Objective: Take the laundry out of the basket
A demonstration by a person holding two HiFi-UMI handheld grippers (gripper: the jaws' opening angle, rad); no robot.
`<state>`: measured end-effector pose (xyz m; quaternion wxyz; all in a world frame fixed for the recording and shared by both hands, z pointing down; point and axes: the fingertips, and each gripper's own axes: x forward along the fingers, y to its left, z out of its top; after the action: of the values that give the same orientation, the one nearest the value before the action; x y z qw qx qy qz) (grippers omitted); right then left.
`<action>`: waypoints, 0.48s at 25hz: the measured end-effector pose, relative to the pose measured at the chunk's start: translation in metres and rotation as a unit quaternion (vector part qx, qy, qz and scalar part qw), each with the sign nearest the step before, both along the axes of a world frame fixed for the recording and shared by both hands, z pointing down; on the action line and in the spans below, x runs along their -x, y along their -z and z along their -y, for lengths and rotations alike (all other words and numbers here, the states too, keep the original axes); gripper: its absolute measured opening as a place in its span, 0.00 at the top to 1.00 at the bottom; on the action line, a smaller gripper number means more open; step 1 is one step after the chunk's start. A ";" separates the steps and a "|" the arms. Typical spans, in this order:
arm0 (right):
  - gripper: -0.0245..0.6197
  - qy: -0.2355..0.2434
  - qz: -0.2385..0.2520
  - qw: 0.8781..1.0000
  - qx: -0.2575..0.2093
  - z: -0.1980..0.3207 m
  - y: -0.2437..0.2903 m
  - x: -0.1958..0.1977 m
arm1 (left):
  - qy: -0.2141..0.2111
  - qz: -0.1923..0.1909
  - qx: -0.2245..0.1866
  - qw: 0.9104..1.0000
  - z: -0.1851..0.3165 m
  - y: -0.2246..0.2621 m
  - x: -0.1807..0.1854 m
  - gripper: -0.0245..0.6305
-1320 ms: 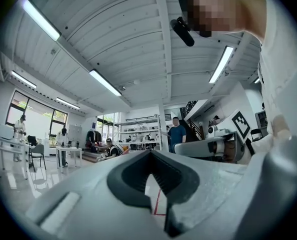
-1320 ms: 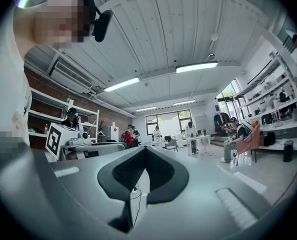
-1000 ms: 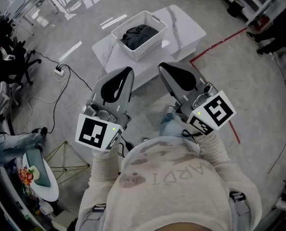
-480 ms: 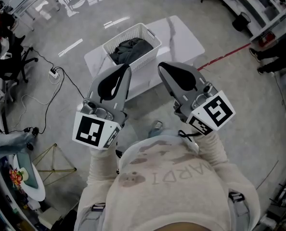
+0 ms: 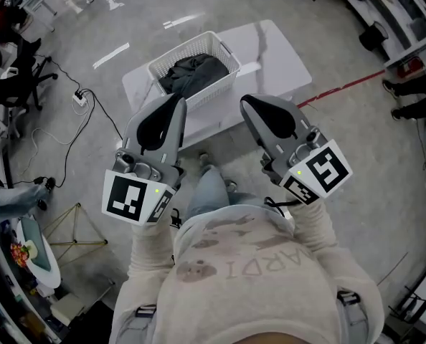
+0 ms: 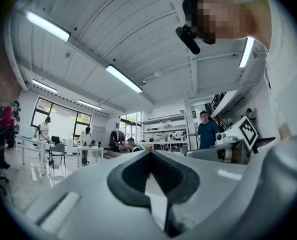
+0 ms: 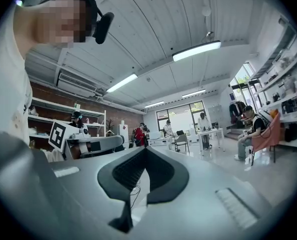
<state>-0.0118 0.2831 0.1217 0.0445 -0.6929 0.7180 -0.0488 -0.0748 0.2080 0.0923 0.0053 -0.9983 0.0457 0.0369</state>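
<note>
A white slatted basket stands on a low white table ahead of me in the head view, and dark laundry lies heaped inside it. My left gripper is held level in front of my chest, short of the table's near edge, shut and empty. My right gripper hangs beside it at the same height, also shut with nothing in it. In the left gripper view the left gripper has its tips together, and the right gripper shows the same in its own view. Neither gripper view shows the basket.
A power strip with trailing cables lies on the floor at left, near office chairs. Red tape crosses the floor at right. A folding stand is at lower left. People stand and sit at desks in the distance.
The table and basket have drawn nearer as I walked toward them. Both grippers travelled forward with me and stayed shut and empty.
</note>
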 end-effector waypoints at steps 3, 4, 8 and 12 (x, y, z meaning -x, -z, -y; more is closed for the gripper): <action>0.92 -0.004 0.006 1.000 0.007 0.008 -0.009 -0.015 | 0.003 -0.006 0.017 1.000 0.019 -0.006 -0.014 0.96; 0.92 -0.006 0.005 1.000 0.010 0.011 -0.012 -0.021 | 0.002 -0.007 0.022 1.000 0.024 -0.009 -0.020 0.96; 0.92 -0.017 0.005 1.000 0.015 0.025 -0.015 -0.050 | -0.003 -0.002 0.024 1.000 0.044 -0.017 -0.046 0.96; 0.92 -0.016 0.000 1.000 0.011 0.055 -0.009 -0.080 | -0.004 0.001 0.020 1.000 0.071 -0.015 -0.075 0.96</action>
<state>0.0686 0.2285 0.1304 0.0380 -0.7044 0.7065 -0.0557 -0.0003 0.1368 0.1078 -0.0143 -0.9984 0.0428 0.0348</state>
